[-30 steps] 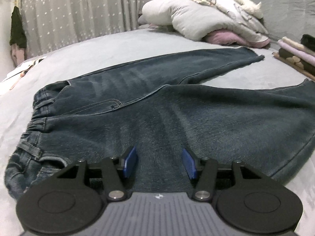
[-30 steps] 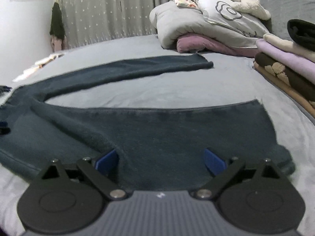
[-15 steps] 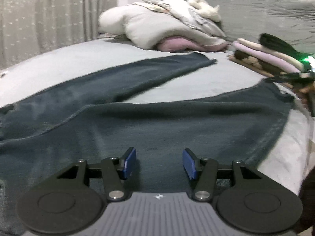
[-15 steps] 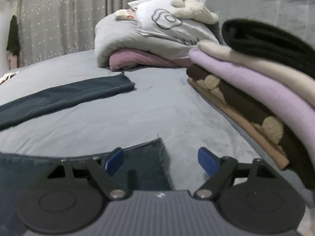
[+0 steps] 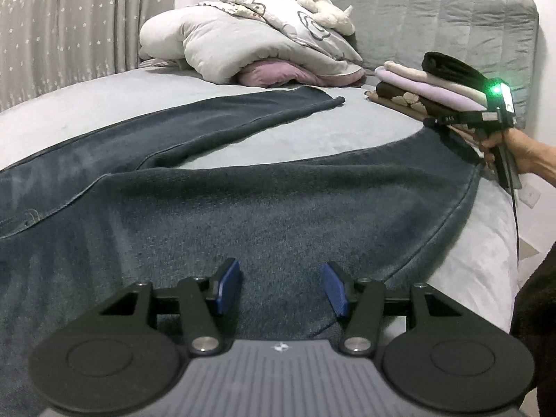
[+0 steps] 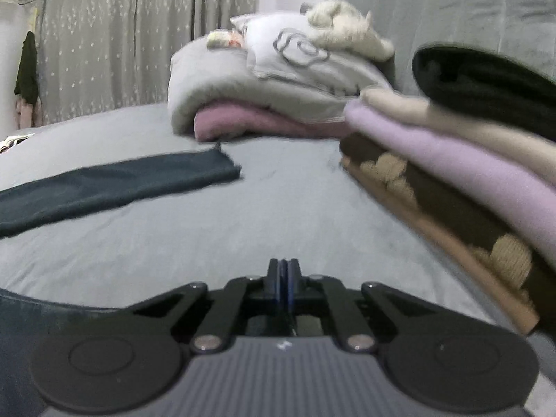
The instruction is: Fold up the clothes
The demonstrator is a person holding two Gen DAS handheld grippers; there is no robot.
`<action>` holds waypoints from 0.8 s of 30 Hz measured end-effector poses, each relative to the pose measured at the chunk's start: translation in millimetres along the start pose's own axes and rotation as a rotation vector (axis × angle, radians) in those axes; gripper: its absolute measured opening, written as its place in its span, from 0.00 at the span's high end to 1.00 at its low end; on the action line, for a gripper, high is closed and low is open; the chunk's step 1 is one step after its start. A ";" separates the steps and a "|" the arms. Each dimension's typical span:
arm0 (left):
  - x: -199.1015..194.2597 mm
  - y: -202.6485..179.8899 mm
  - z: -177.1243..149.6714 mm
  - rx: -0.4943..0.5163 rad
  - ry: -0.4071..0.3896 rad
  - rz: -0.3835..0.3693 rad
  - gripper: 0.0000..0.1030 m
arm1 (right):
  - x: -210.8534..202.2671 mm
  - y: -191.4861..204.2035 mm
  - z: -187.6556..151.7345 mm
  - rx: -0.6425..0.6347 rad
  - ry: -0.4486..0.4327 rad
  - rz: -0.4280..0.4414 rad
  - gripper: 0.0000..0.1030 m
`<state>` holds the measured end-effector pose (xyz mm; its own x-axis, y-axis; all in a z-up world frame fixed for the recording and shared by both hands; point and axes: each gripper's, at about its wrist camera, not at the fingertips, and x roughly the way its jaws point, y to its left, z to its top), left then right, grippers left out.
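jeans (image 5: pixel 278 201): dark denim, spread flat on grey bed (image 5: pixel 312 135), one leg running to 12 o'clock, the other toward 2 o'clock. left gripper (image 5: pixel 282 286): fingers released, half apart, above the near leg. right gripper (image 6: pixel 284 279): fingers clenched together, nothing visible between them; seen from the left wrist at 2 o'clock by the hem. folded clothes stack (image 6: pixel 451 160) at 3 o'clock; pillows (image 5: pixel 250 45) at 12 o'clock.

- Dark denim jeans (image 5: pixel 264 205), matt with a slightly fuzzy nap.
- Soft matt grey bedsheet (image 6: pixel 243 229).
- Knit-looking folded stack (image 6: pixel 462 173) at 3 o'clock.
- Matt black plastic left gripper (image 5: pixel 282 286), blue pads (image 5: pixel 227 286).
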<state>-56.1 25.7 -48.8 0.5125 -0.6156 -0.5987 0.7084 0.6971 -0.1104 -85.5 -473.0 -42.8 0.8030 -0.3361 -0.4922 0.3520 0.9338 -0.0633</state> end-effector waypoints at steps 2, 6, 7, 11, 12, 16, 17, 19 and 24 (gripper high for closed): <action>-1.0 0.6 -0.9 0.000 0.005 -0.005 0.49 | 2.3 5.5 1.1 -0.024 -0.006 -0.024 0.98; -4.1 0.8 -4.8 0.019 0.012 -0.007 0.49 | 21.8 12.2 -0.5 -0.055 0.028 -0.074 0.98; -4.8 0.8 -5.7 0.025 0.014 -0.010 0.49 | 28.4 13.2 -3.8 -0.063 0.044 -0.086 0.98; -8.8 1.7 -5.8 0.034 0.026 -0.017 0.49 | 35.9 18.5 -8.9 -0.102 0.060 -0.113 0.98; -10.1 1.4 -5.3 0.034 0.025 -0.015 0.49 | 35.2 19.4 -8.8 -0.108 0.058 -0.117 0.97; -13.7 0.3 0.8 0.023 0.026 -0.006 0.49 | 19.6 21.6 -3.8 -0.087 0.029 -0.156 0.62; -15.1 -1.4 3.8 0.024 0.022 -0.001 0.49 | 13.9 22.3 -2.4 -0.076 0.018 -0.149 0.59; -15.1 -6.2 8.2 0.034 0.010 -0.009 0.49 | -6.1 30.7 0.5 -0.052 -0.009 -0.108 0.58; -4.1 -16.0 18.9 0.040 -0.004 -0.028 0.49 | -47.8 73.5 -3.4 -0.080 -0.020 0.059 0.53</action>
<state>-60.4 10.1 -29.7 0.4939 -0.6365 -0.5924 0.7416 0.6641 -0.0952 -99.6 -387.9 -26.9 0.8308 -0.2816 -0.4800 0.2647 0.9587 -0.1042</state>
